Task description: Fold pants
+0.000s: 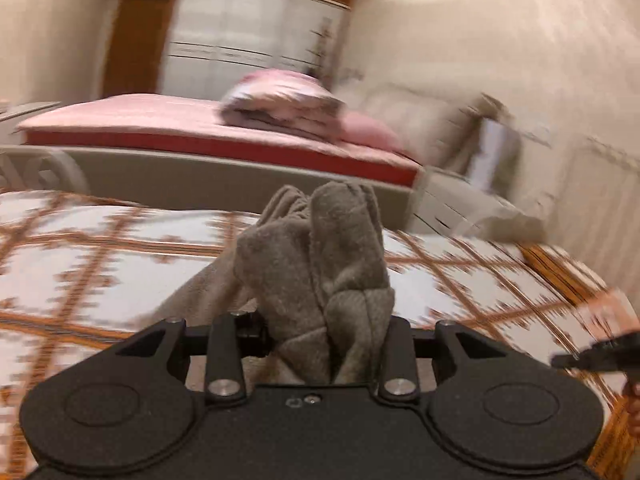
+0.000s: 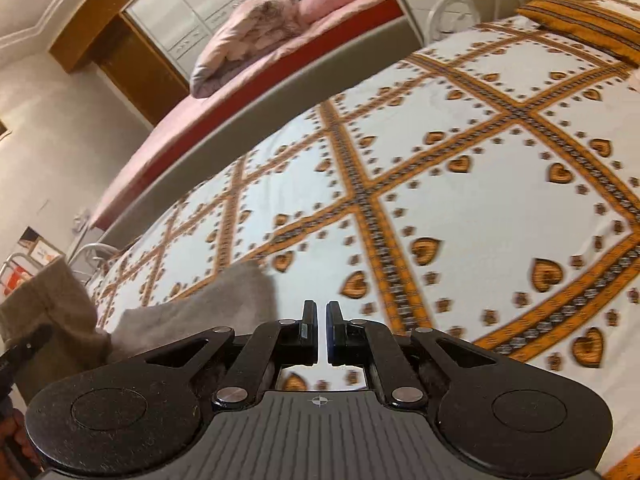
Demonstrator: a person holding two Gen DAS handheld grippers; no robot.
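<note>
Right gripper empty – pants left

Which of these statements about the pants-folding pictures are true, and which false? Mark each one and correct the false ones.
1. The left gripper has bunched grey-brown pants between its jaws. True.
2. The right gripper holds the pants too. False: its jaws are nearly shut, with nothing between them.
3. The bedspread is plain blue. False: it is white with orange bands and hearts.
4. A second bed with pink bedding stands beyond. True.

patterned bedspread, pink bed, wardrobe
</note>
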